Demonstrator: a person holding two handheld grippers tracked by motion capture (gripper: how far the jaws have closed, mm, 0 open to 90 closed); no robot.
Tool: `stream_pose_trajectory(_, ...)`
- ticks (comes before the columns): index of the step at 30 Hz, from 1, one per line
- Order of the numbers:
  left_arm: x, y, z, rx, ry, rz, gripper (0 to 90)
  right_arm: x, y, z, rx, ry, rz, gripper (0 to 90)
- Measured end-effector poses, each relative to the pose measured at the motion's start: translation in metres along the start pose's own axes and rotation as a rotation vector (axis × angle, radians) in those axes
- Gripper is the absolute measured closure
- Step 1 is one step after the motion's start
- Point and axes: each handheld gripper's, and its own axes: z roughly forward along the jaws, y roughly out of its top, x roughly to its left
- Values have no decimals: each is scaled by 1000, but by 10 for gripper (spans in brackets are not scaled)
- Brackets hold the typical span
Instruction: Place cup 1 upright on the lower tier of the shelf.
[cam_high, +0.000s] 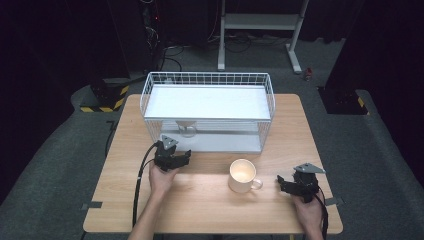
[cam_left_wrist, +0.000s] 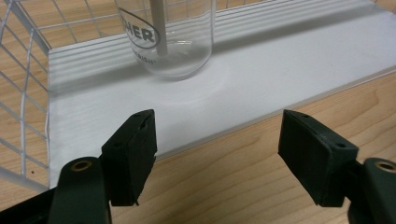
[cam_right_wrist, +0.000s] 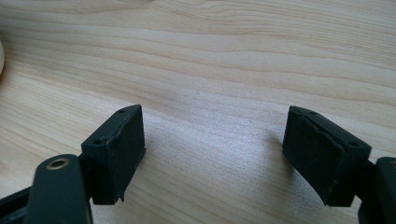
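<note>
High view shows your left gripper (cam_high: 184, 155), jaws wide, beside the wire basket (cam_high: 270, 97); glass beaker (cam_high: 187, 129) at its 12 o'clock. Right gripper (cam_high: 283, 181), wide, has the mug (cam_high: 243, 175) at 9 o'clock.

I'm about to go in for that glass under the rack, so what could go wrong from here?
The glass sits under the wire rack's shelf, so the open left tongs could knock the wires going in. Clear, smooth glass may slip or tip if pinched off-centre. The mug stands between both tongs; the right tongs could clip it.
</note>
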Motion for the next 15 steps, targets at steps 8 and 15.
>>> stream_pose_trajectory(8, -2, -3, -4, 27, 24, 20, 277, 0, 0, 0, 0, 0, 0, 209)
stream_pose_trajectory(15, -1, -9, -10, 25, 0, -14, 277, 0, 0, 0, 0, 0, 0, 209)
